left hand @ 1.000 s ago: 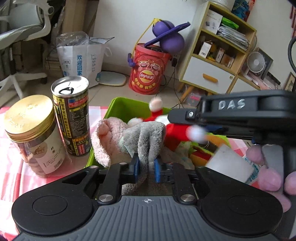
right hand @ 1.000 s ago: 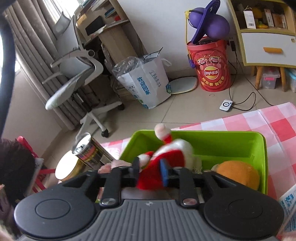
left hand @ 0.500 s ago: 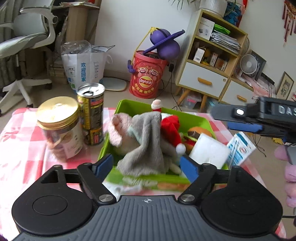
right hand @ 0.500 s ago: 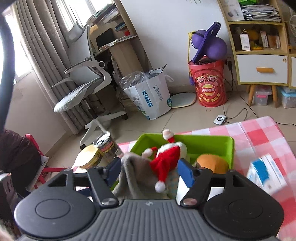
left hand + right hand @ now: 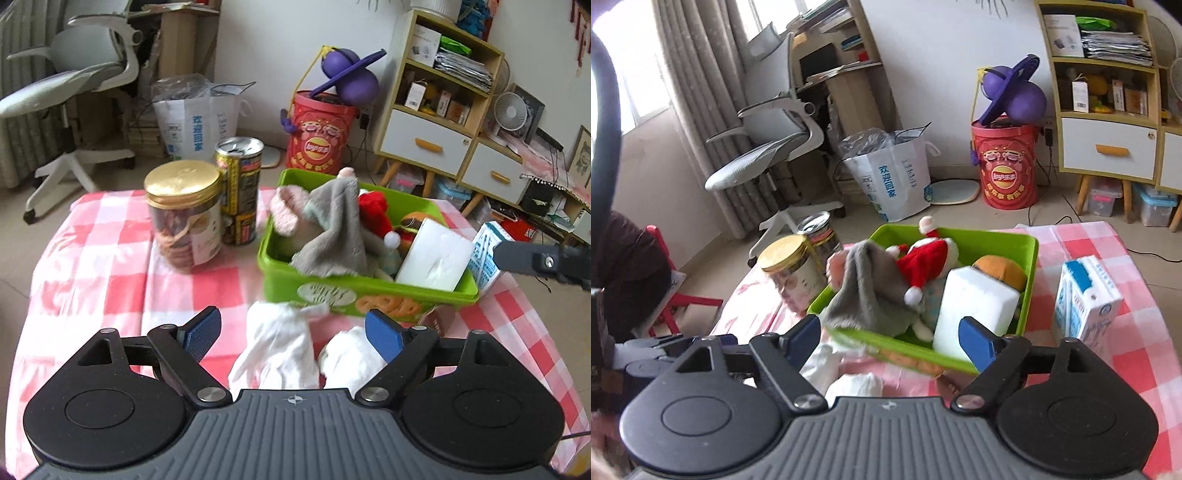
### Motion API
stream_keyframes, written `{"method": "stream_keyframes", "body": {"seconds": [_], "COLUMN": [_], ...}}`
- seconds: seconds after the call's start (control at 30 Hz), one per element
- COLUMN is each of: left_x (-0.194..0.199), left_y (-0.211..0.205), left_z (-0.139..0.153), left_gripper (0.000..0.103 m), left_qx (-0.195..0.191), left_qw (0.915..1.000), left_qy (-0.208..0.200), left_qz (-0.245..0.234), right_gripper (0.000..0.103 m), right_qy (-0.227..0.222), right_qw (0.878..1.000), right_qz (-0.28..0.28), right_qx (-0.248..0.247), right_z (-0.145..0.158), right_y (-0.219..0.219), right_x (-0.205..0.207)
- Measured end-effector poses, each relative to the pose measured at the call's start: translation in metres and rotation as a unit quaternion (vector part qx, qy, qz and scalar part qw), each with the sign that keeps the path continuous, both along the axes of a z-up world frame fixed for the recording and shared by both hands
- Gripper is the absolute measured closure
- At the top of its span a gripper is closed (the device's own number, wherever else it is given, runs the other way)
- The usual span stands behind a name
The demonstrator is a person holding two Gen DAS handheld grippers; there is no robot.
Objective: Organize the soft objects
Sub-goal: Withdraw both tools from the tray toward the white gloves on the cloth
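A green bin (image 5: 369,291) on the checked tablecloth holds a grey plush cloth (image 5: 332,229), a red Santa toy (image 5: 375,214), an orange plush (image 5: 413,221) and a white foam block (image 5: 432,258). My left gripper (image 5: 291,330) hangs in front of the bin, its jaws opening, above two white cloths (image 5: 277,350) that lie loose on the table. In the right wrist view my right gripper (image 5: 890,339) is also opening and holds nothing. The grey cloth (image 5: 868,291) and Santa toy (image 5: 927,262) rest in the bin (image 5: 1032,266) beyond it.
A gold-lidded jar (image 5: 184,214) and a tall can (image 5: 238,192) stand left of the bin. A blue-and-white carton (image 5: 1086,299) stands to its right. Behind the table are an office chair (image 5: 74,74), a red bucket (image 5: 317,133) and a shelf unit (image 5: 436,110).
Both grippers opened, letting go of the grey cloth and the Santa toy, which now lie in the bin. Both drew back from the bin, bringing the white cloths into view.
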State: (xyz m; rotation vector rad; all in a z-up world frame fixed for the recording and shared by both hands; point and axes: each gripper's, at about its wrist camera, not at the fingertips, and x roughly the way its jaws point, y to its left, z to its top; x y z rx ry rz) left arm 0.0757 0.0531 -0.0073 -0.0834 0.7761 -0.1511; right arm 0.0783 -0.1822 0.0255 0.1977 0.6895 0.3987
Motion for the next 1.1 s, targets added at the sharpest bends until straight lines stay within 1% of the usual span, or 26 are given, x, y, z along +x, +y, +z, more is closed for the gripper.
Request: {"method": "stream_keyframes", "body": {"seconds": [0.07, 0.17, 0.37, 0.47, 0.53, 0.63, 0.7, 0.83, 0.93, 0.97, 1.1], "left_x": [-0.005, -0.012, -0.016, -0.017, -0.015, -0.012, -0.009, -0.006, -0.005, -0.004, -0.001], "left_y": [0.003, 0.008, 0.019, 0.025, 0.028, 0.032, 0.033, 0.031, 0.028, 0.028, 0.023], "left_z": [-0.003, -0.007, -0.024, -0.032, -0.038, -0.046, -0.051, -0.059, -0.062, -0.062, -0.063], "left_gripper": [0.012, 0.01, 0.009, 0.007, 0.007, 0.008, 0.01, 0.017, 0.023, 0.026, 0.033], "left_qx": [0.001, 0.01, 0.031, 0.022, 0.007, -0.014, -0.026, -0.042, -0.047, -0.051, -0.069], "left_qw": [1.0, 0.9995, 0.998, 0.9974, 0.9979, 0.9972, 0.9965, 0.996, 0.9958, 0.9956, 0.9944], "left_qy": [-0.003, -0.02, -0.019, -0.014, -0.005, 0.008, 0.018, 0.03, 0.038, 0.041, 0.049], "left_qz": [0.007, 0.023, 0.052, 0.067, 0.064, 0.073, 0.077, 0.073, 0.069, 0.068, 0.063], "right_gripper": [0.043, 0.043, 0.042, 0.042, 0.042, 0.041, 0.041, 0.041, 0.041, 0.041, 0.042], "right_qy": [0.0, 0.004, 0.015, 0.017, 0.018, 0.019, 0.02, 0.02, 0.02, 0.018, 0.011], "right_qw": [1.0, 1.0, 0.999, 0.999, 0.998, 0.998, 0.997, 0.994, 0.993, 0.992, 0.99], "right_qz": [0.006, 0.008, 0.007, 0.005, 0.004, 0.001, 0.008, 0.029, 0.048, 0.055, 0.07], "right_qx": [-0.005, -0.017, -0.039, -0.05, -0.056, -0.061, -0.072, -0.101, -0.11, -0.113, -0.122], "right_z": [-0.005, -0.016, -0.041, -0.054, -0.062, -0.073, -0.081, -0.094, -0.099, -0.1, -0.104], "right_y": [0.006, 0.014, 0.024, 0.029, 0.031, 0.035, 0.04, 0.055, 0.066, 0.069, 0.08], "right_x": [-0.006, -0.013, -0.021, -0.023, -0.025, -0.026, -0.026, -0.028, -0.029, -0.03, -0.031]}}
